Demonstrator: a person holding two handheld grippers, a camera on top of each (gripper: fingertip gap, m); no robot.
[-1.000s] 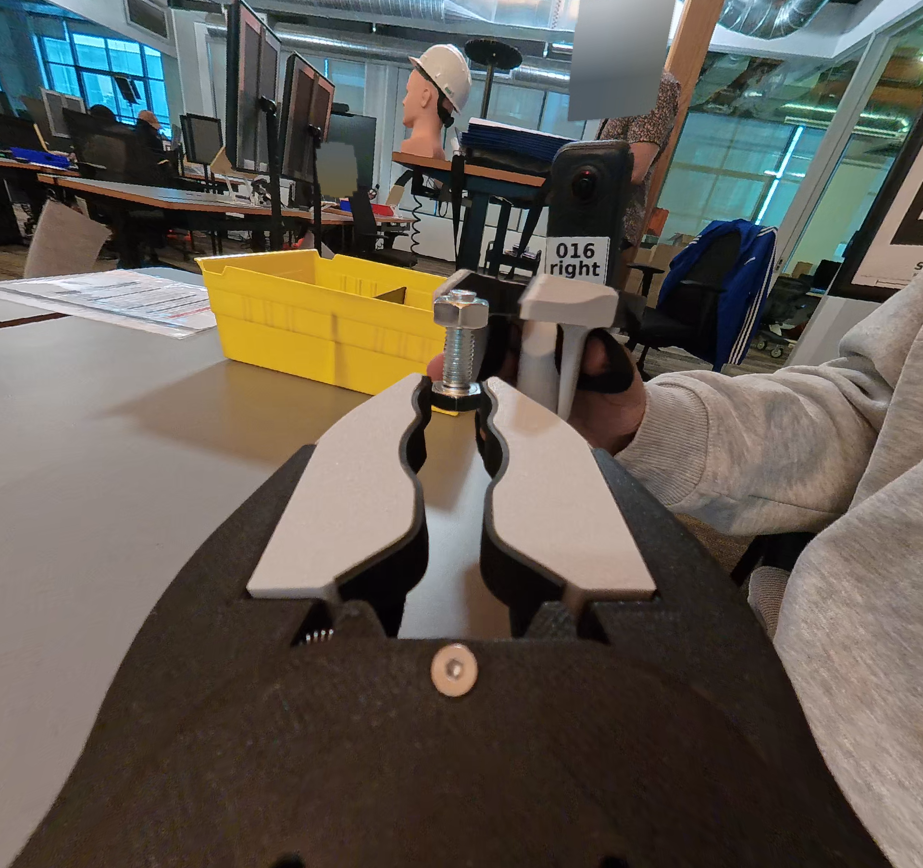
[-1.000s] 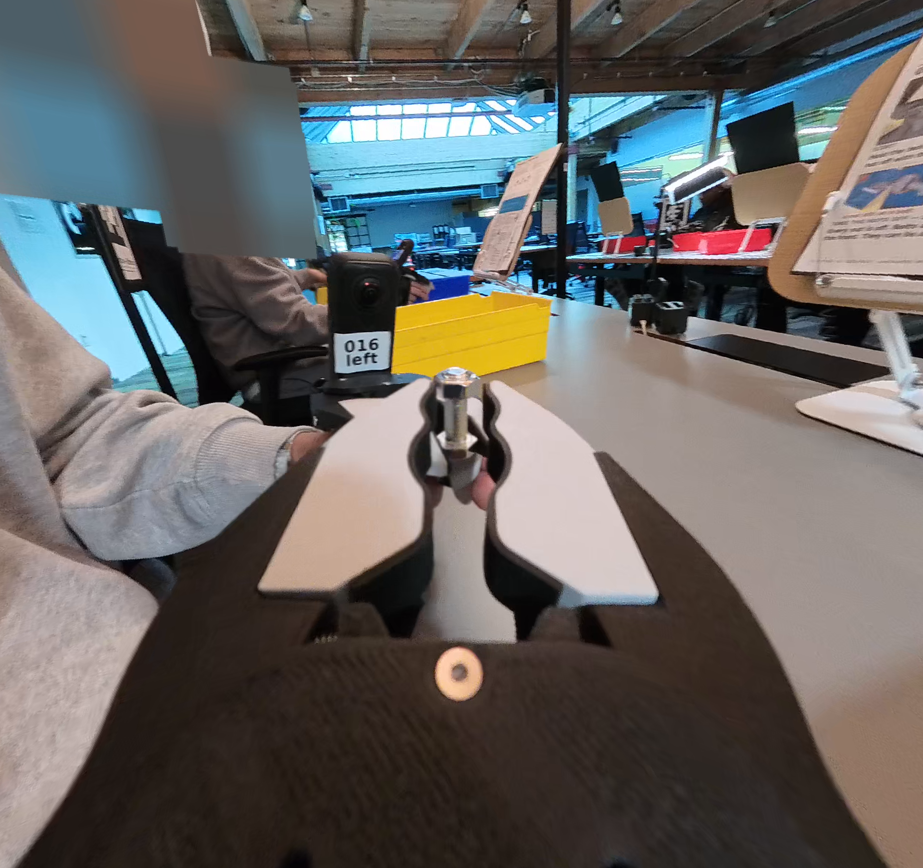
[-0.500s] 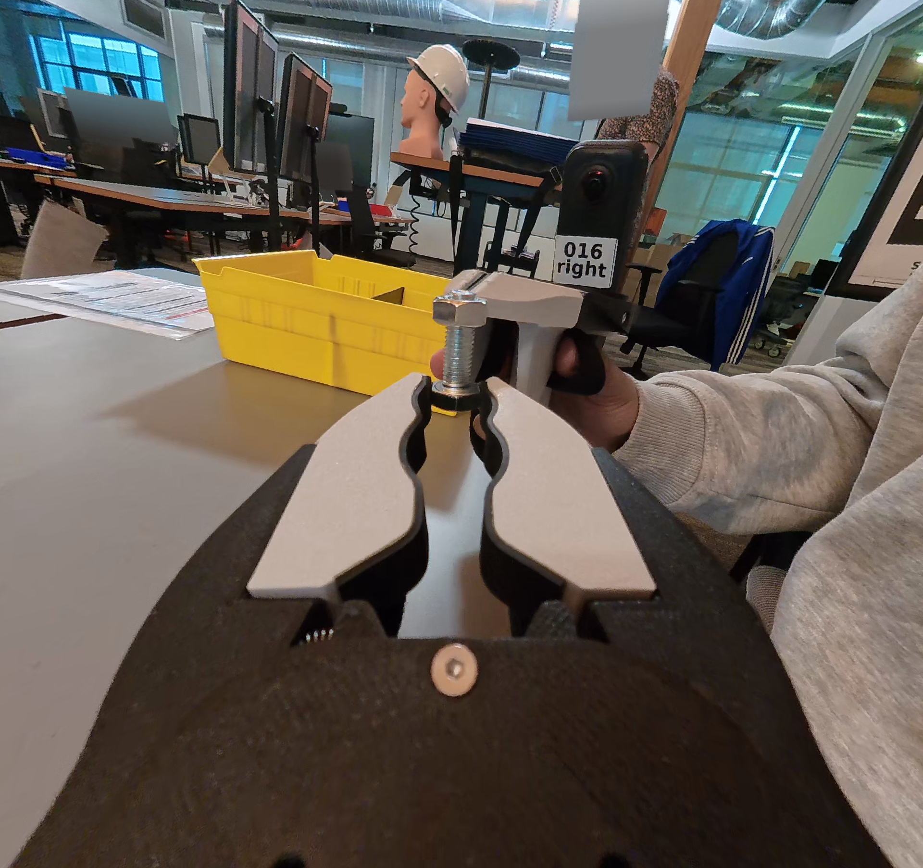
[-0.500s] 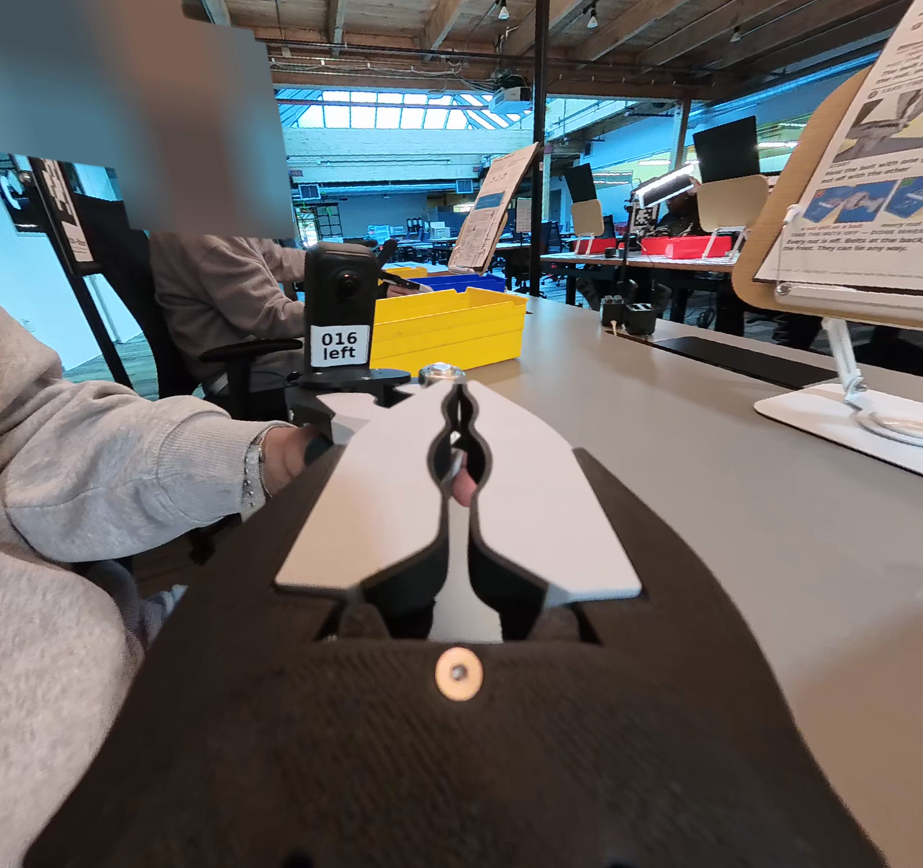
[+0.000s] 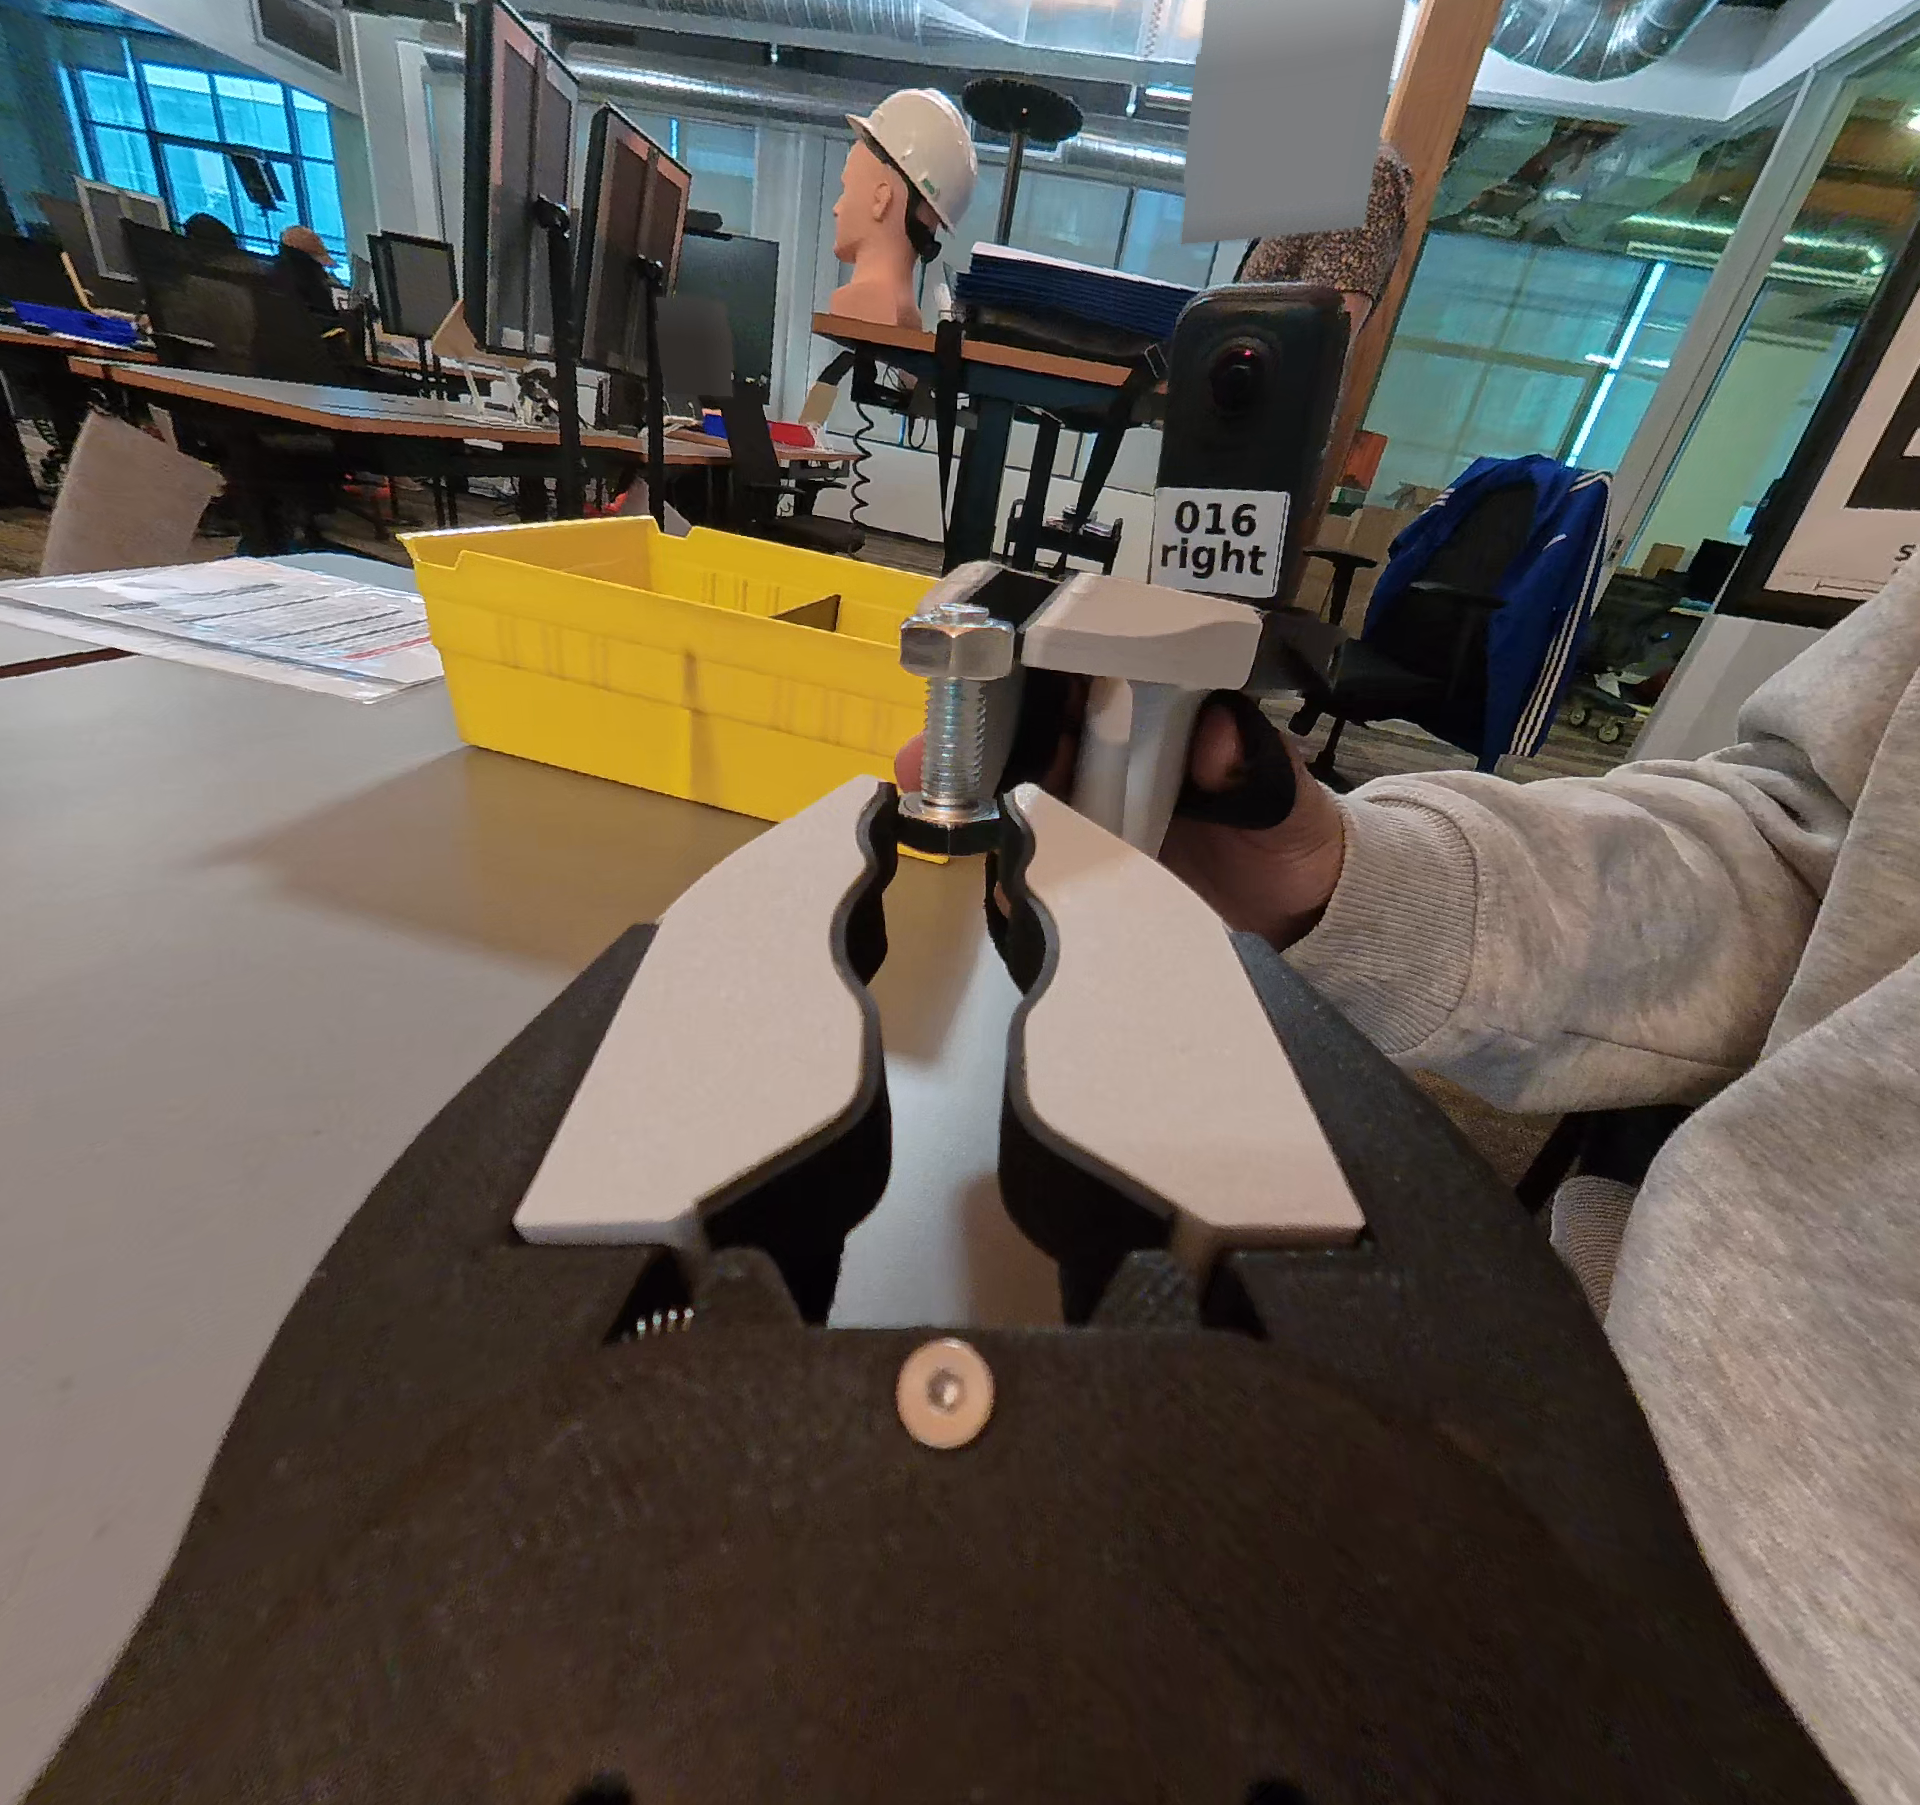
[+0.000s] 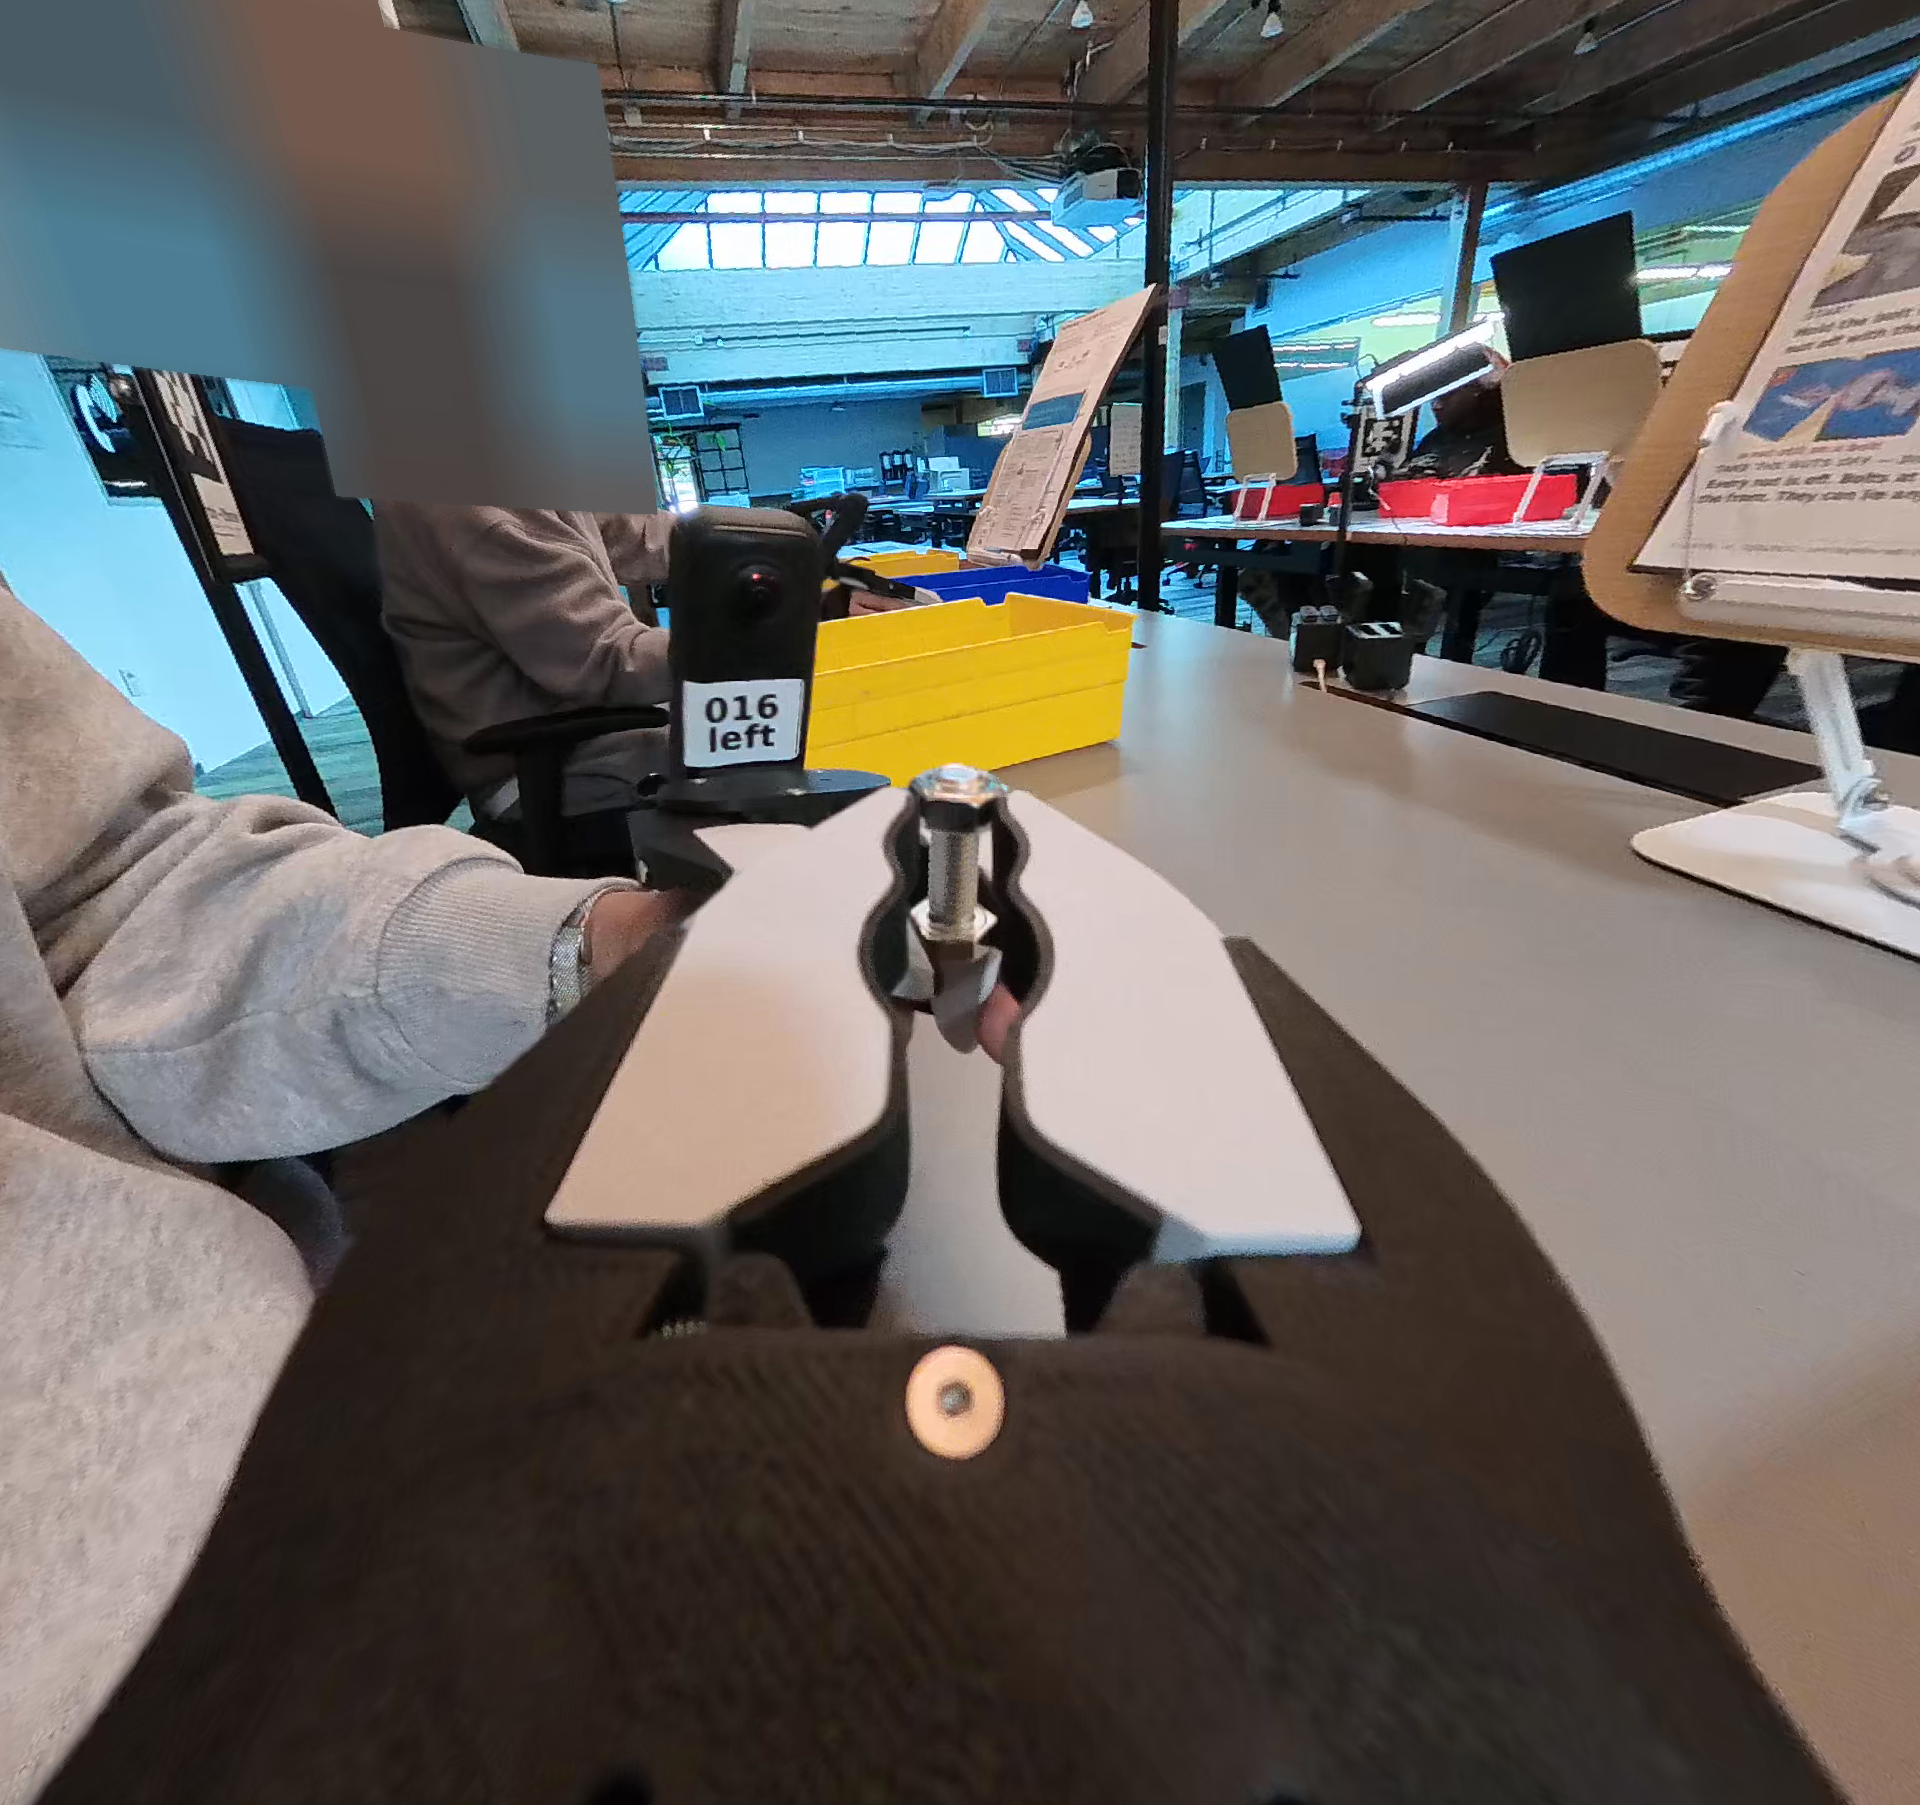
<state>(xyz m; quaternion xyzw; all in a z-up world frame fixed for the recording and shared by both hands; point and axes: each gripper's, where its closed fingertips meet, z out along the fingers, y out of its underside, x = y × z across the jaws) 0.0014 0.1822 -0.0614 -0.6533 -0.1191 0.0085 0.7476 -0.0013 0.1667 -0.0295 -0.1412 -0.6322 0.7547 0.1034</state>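
A silver hex bolt [image 5: 954, 716] stands upright above the grey table [image 5: 208, 924], head up, with a nut [image 5: 948, 808] near its lower end. My left gripper [image 5: 948, 815] is shut on the nut. My right gripper [image 6: 956, 805] comes from the other side and is shut on the bolt's hex head [image 6: 956, 787]. In the right wrist view the bolt shaft [image 6: 951, 877] and the nut [image 6: 951, 929] show between its fingers, with the left gripper's tips below. A person's hands in grey sleeves hold both grippers.
A yellow bin [image 5: 623, 675] sits on the table just behind the bolt; it also shows in the right wrist view [image 6: 966, 685]. A laminated sheet [image 5: 208, 612] lies at far left. A document stand [image 6: 1766, 467] and a black mat [image 6: 1610, 747] are at the right. My left and right fingertips are right by each other.
The right gripper moved in from beside the bolt head and closed on it, tilting and then levelling. The left gripper kept its hold on the nut.
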